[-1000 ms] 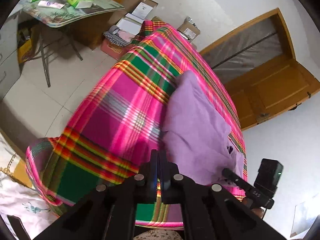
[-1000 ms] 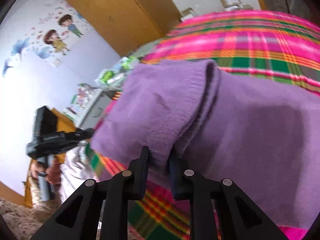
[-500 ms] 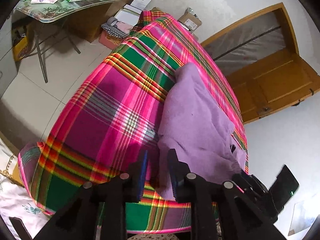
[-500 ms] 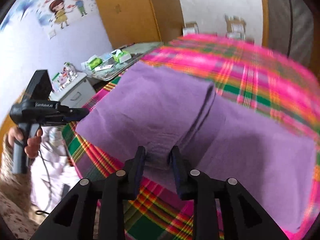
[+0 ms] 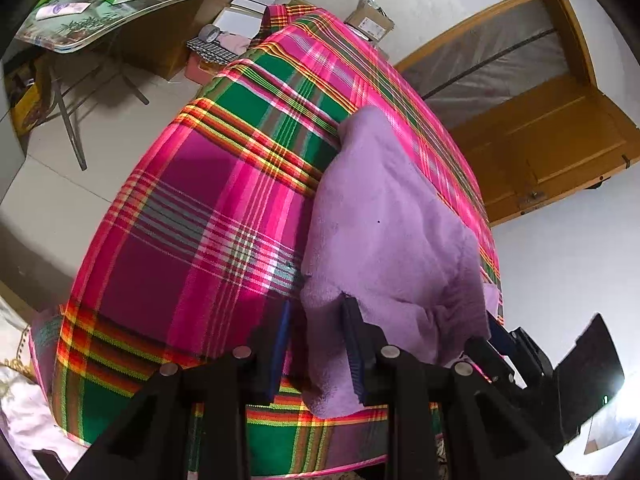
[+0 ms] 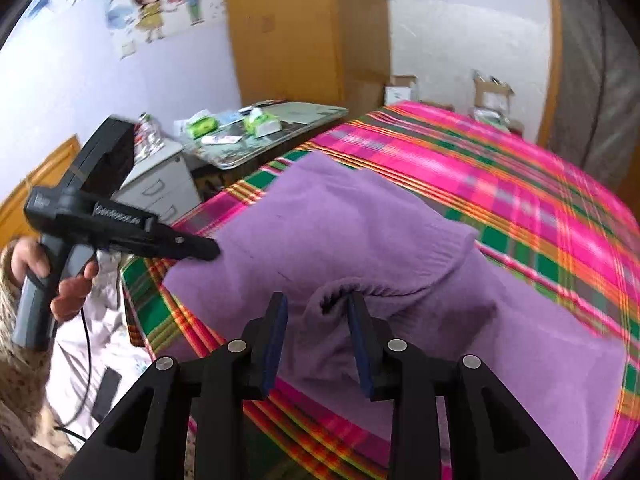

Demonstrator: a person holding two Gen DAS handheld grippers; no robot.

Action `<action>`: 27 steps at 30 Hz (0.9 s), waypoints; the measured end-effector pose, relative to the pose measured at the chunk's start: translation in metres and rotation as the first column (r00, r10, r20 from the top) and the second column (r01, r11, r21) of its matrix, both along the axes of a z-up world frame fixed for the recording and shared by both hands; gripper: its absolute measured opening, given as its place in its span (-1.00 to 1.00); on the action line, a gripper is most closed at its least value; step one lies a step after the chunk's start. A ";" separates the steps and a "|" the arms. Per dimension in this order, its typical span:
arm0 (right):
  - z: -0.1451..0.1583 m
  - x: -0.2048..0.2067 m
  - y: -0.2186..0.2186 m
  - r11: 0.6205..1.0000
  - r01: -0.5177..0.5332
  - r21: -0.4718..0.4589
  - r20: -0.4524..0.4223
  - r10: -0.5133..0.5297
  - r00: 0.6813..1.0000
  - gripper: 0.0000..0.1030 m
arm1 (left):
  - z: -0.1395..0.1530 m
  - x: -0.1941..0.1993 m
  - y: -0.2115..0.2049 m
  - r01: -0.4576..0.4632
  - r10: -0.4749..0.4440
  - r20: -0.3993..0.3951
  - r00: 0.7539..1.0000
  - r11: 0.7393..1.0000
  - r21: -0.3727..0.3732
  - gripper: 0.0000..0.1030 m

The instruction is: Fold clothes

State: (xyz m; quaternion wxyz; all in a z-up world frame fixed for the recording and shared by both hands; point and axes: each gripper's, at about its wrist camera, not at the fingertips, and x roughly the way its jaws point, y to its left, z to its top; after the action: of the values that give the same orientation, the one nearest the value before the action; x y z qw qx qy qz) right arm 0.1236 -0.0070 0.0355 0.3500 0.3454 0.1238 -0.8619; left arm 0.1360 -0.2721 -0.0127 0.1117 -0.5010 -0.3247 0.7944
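Now both grippers, left gripper (image 5: 314, 344) and right gripper (image 6: 318, 338), have just been opening, letting go of the purple sweater (image 5: 384, 240), which lies mid-frame on the plaid blanket (image 5: 200, 220).

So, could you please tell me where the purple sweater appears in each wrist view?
Left wrist: the purple sweater runs from centre down to the lower middle, a corner between the left gripper fingers.
Right wrist: it fills the centre and lower right.
Shared landmark: the plaid bedspread beneath it.
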 end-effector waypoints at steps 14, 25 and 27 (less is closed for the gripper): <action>-0.023 0.004 -0.017 0.973 0.054 0.223 -0.066 -0.040 0.997 -0.34 | -0.004 0.001 -0.003 0.013 -0.013 -0.004 1.000 1.000 0.026 -0.48; 0.005 0.007 0.007 0.998 0.010 0.068 -0.022 -0.009 1.000 -0.34 | -0.001 0.012 -0.007 0.025 -0.025 -0.006 1.000 0.999 0.020 -0.48; 0.009 0.014 -0.005 0.997 -0.066 0.027 -0.040 0.067 0.997 -0.34 | -0.001 0.014 -0.009 0.019 -0.019 -0.003 1.000 0.999 0.026 -0.49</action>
State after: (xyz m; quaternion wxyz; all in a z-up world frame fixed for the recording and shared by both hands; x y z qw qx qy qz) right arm 0.1372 -0.0125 0.0449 0.3715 0.3279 0.1535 -0.8550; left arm 0.1498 -0.2806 -0.0137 0.1260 -0.5016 -0.3300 0.7897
